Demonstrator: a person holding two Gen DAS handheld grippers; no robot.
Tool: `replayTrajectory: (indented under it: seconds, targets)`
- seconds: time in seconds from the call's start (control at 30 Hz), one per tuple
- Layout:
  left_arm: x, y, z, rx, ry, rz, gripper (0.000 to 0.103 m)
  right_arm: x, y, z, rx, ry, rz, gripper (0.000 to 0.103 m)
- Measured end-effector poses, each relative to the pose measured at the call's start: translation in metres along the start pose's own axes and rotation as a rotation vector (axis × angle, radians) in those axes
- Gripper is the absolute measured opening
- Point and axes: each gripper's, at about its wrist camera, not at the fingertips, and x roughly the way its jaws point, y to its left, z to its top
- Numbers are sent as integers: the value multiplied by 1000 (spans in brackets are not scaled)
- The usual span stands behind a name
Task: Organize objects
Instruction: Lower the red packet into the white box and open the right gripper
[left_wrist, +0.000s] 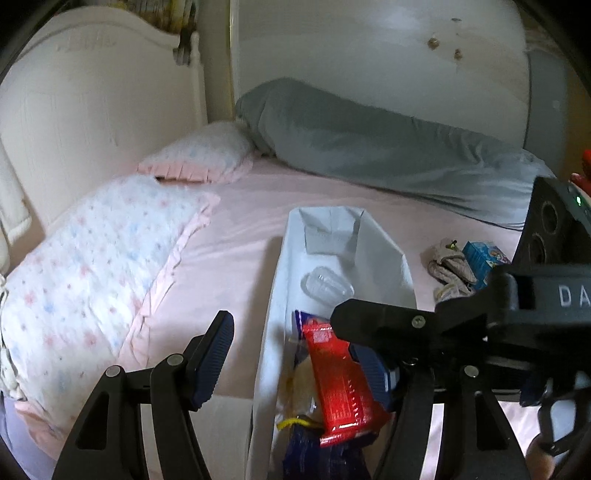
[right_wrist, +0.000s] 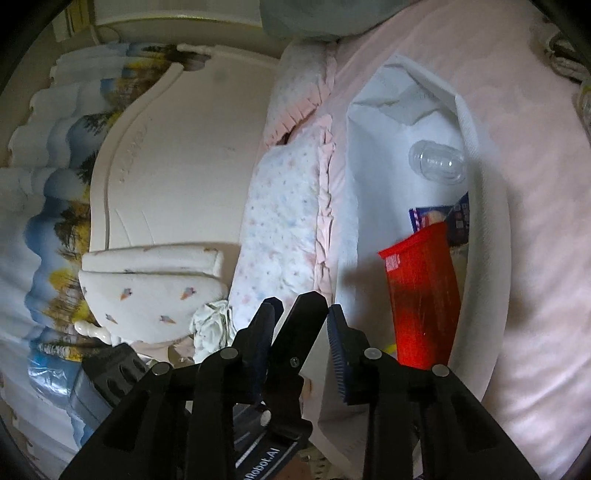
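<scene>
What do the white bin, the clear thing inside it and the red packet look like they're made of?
White bin: probably fabric or soft nonwoven; its matte walls sag and crease. Clear thing: seemingly hard transparent plastic, glossy, with ridges and sharp highlights. Red packet: likely thin plastic film or foil, shiny, with a flat sealed edge and fine print. None can be confirmed by look alone.

Glossy red plastic packet (left_wrist: 341, 384), clear shiny plastic capsule (right_wrist: 437, 161), matt white fabric bin (left_wrist: 388, 251).
</scene>
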Motion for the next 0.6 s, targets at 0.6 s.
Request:
replayTrajectory:
  seconds: [0.6]
  targets:
    - [-4,-29,-4,122,-14,280,83,6,-2,-5,-21,26,-49,25]
